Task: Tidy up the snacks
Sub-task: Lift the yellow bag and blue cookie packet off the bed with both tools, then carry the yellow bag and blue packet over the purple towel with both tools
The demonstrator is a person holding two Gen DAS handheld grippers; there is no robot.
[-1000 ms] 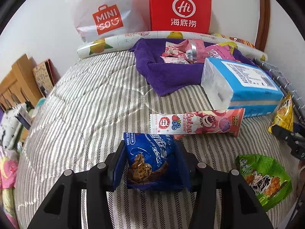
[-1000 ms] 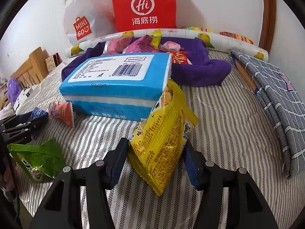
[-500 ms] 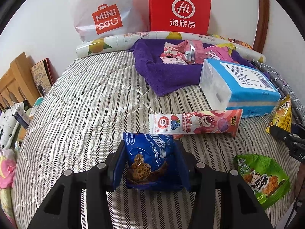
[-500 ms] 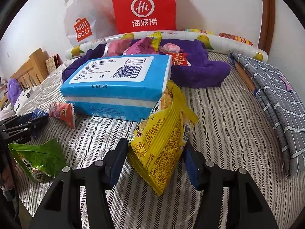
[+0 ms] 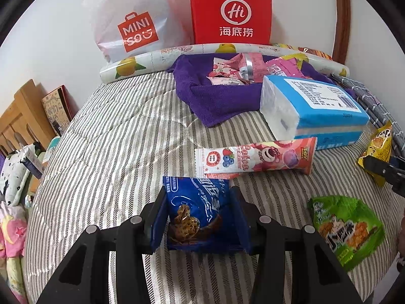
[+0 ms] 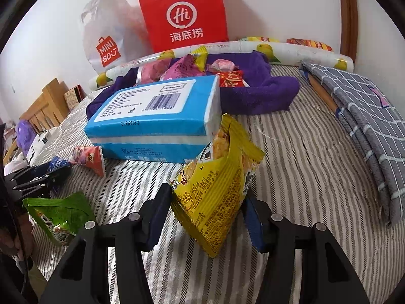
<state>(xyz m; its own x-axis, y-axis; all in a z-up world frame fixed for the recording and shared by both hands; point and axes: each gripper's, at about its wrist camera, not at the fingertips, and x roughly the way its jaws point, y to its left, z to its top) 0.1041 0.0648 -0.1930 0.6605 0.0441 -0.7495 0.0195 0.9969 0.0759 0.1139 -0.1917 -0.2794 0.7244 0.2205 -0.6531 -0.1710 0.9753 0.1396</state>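
Snacks are already in both grips: left gripper [image 5: 200, 217] fingers clamp the blue cookie bag [image 5: 196, 215], right gripper [image 6: 207, 217] fingers clamp the yellow chip bag [image 6: 217, 190]. Ahead of both, beyond the tissue pack [image 6: 157, 119], lies the purple towel [image 5: 215, 98] holding other snacks.

A blue cookie bag [image 5: 200, 215] is sitting in the left claw [image 5: 200, 217]. A yellow bag [image 6: 215, 190] is filling the right claw [image 6: 210, 217], over grey-and-white striped bedding [image 6: 298, 164].
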